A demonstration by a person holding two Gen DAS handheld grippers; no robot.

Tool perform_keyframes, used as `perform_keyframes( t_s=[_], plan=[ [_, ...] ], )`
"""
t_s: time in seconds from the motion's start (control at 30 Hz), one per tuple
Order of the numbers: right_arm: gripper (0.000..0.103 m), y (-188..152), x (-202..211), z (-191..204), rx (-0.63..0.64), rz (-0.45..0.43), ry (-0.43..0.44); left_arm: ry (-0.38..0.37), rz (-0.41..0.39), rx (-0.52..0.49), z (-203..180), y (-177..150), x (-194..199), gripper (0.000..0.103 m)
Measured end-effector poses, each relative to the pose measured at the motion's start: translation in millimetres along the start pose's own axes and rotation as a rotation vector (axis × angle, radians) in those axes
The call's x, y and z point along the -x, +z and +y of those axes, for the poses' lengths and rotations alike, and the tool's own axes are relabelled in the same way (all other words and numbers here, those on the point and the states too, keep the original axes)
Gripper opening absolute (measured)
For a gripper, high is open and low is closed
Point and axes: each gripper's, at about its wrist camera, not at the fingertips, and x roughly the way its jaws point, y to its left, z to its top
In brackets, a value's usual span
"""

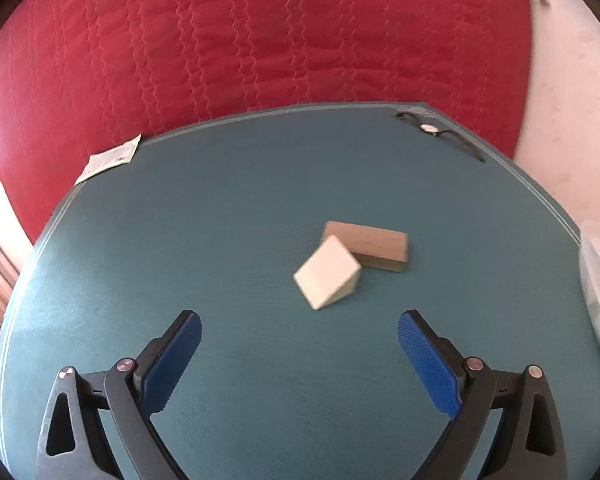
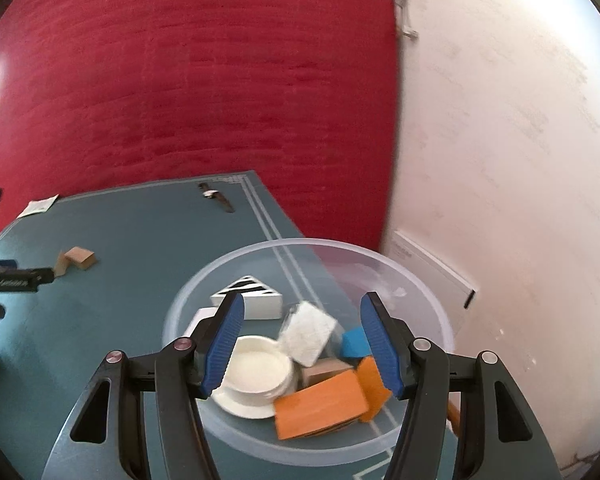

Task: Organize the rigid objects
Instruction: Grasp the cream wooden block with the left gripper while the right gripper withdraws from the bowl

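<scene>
Over the teal table mat (image 1: 228, 216) my open left gripper (image 1: 300, 344) faces the pale wooden wedge block (image 1: 327, 278), which I should straddle next, while my open right gripper (image 2: 302, 340) hovers above the clear plastic bin (image 2: 428, 304).

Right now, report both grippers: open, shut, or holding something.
Left gripper: open, holding nothing, facing the two wooden blocks on the table.
Right gripper: open, holding nothing, above the clear bin.

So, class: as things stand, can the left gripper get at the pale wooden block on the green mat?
Probably yes. The left gripper is open, the pale wooden block lies just ahead with bare mat between, though it touches the brown block.
</scene>
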Motion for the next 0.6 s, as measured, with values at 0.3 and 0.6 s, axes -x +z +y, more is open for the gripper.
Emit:
perform_keyframes(
  t_s=[0.3,0.6],
  plan=[
    [0.062,-6,2,21,0.038,0.038,0.091,0.025,0.093,-0.022,12,13,-31,0.100],
    [0.062,-13,6,45,0.101,0.076,0.200,0.015,0.088,-0.095,7,24,-43,0.071]
  ],
)
